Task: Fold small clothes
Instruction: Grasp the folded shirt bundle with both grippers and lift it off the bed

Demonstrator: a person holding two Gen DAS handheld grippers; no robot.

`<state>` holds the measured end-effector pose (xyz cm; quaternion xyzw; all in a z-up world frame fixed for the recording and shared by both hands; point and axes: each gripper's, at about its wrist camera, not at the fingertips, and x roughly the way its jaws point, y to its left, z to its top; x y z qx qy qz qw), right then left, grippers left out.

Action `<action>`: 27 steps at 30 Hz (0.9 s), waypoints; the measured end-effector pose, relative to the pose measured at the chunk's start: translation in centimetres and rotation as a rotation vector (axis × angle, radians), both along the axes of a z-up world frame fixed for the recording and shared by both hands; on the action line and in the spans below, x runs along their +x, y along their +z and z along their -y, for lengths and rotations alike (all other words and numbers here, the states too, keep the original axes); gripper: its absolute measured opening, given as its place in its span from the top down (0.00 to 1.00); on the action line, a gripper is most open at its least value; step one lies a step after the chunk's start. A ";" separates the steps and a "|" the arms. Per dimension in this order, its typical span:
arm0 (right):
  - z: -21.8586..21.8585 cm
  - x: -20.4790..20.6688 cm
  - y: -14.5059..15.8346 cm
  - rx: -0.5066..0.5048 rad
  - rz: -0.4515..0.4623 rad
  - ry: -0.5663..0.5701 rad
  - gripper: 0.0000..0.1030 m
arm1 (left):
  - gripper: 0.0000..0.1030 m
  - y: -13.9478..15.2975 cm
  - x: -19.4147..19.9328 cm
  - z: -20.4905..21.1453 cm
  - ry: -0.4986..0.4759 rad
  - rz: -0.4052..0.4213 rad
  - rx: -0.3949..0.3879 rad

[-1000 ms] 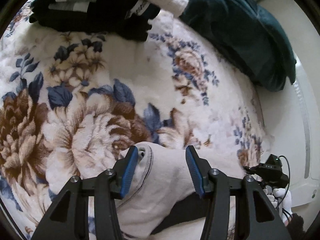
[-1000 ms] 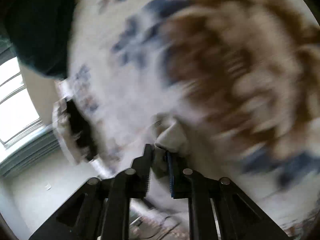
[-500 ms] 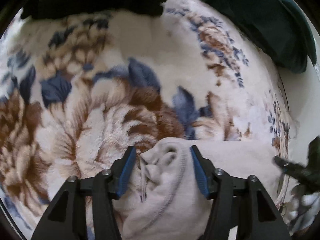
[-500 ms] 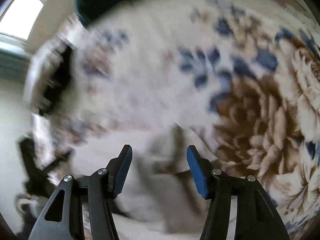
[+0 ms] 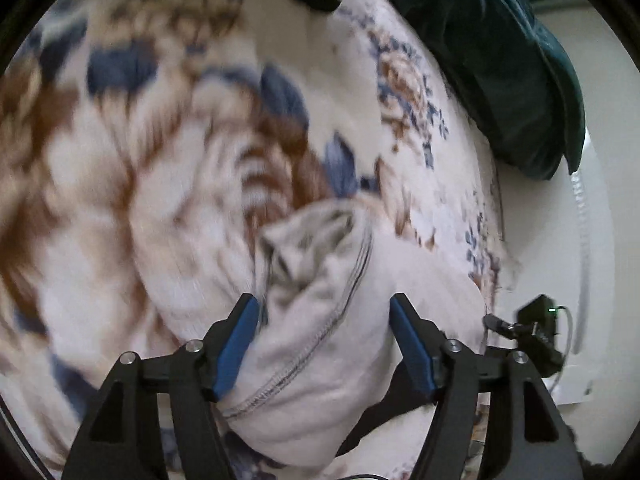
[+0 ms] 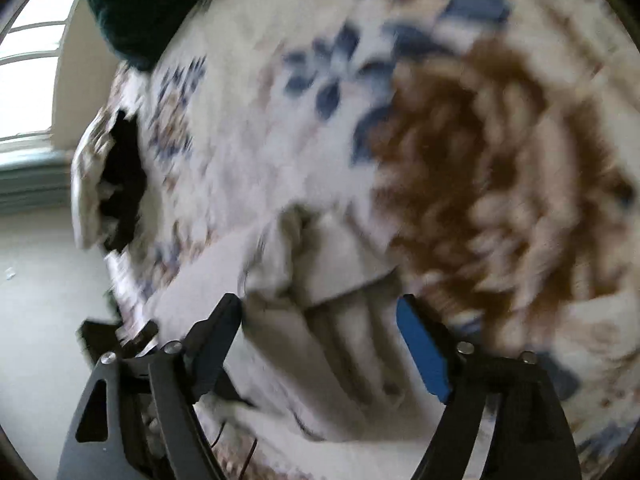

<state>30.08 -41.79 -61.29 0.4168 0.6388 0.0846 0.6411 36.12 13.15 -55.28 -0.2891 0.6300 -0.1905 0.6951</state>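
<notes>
Left wrist view shows the pale garment (image 5: 320, 340) at six o'clock on the flowery blanket (image 5: 160, 160). The left gripper (image 5: 322, 344) and right gripper (image 6: 320, 352) have just been opening; their jaws straddle the cloth, released. I think one fold just ended. Next, pick a fresh edge.
</notes>
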 end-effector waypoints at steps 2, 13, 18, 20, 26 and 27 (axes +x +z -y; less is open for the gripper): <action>-1.3 -0.1 -1.5 0.076 -0.013 0.026 0.20 | 0.33 -0.9 -0.3 0.3 0.008 -0.011 -0.025; -4.5 0.7 -2.6 0.059 -0.042 0.076 0.16 | 0.33 -0.7 -0.2 1.2 -0.019 -0.002 0.014; -4.5 0.6 -2.7 0.036 -0.046 0.136 0.16 | 0.32 -1.6 -1.1 0.1 0.009 -0.009 -0.017; -4.8 0.9 -3.5 0.070 -0.046 0.135 0.15 | 0.31 -1.7 -1.1 0.8 0.009 -0.003 -0.032; -4.8 1.1 -3.6 0.163 -0.007 0.057 0.58 | 0.70 0.0 -1.6 3.2 0.001 0.106 -0.085; -4.7 0.9 -3.6 0.159 -0.005 0.044 0.61 | 0.71 0.3 -1.7 3.3 0.008 0.118 -0.086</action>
